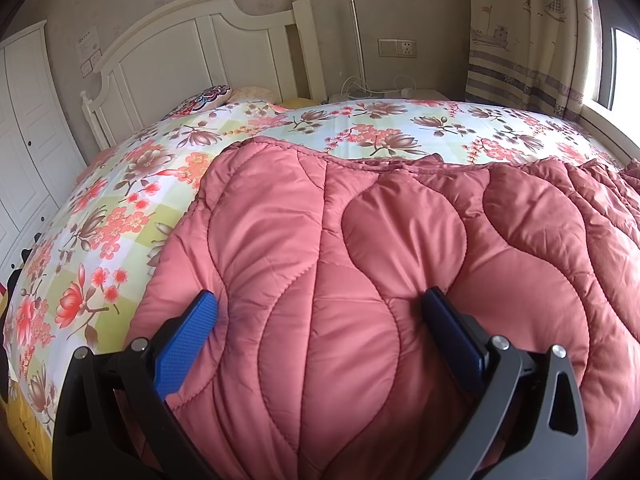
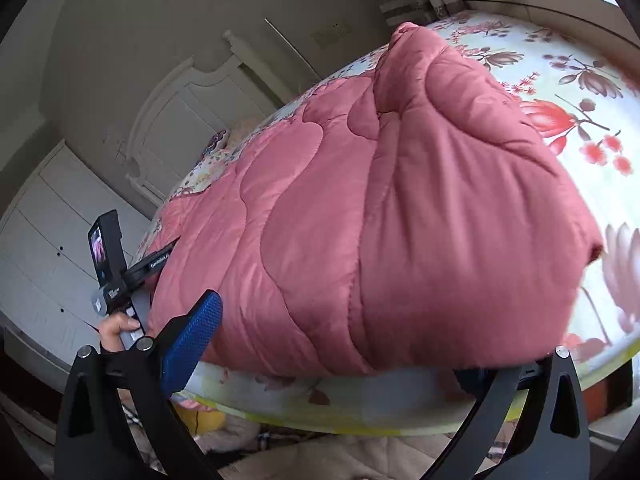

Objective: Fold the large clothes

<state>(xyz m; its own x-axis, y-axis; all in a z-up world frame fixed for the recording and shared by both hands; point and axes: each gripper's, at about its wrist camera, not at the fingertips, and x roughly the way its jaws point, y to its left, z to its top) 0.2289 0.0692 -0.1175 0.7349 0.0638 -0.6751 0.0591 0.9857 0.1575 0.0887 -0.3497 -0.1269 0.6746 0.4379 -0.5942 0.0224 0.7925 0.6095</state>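
Your left gripper (image 1: 320,304) stands spread wide over the pink quilted coat (image 1: 380,260); your right gripper (image 2: 340,344) likewise agape at its edge. Coat lies on floral bedsheet (image 1: 100,220), white headboard (image 1: 208,44) and wardrobe (image 1: 24,128) beyond.

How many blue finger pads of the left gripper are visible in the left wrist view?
2. One blue textured pad is at lower left, beside the edge of the pink quilted padded coat. The other pad is at lower right, pressing into the coat. The fingers stand wide apart.
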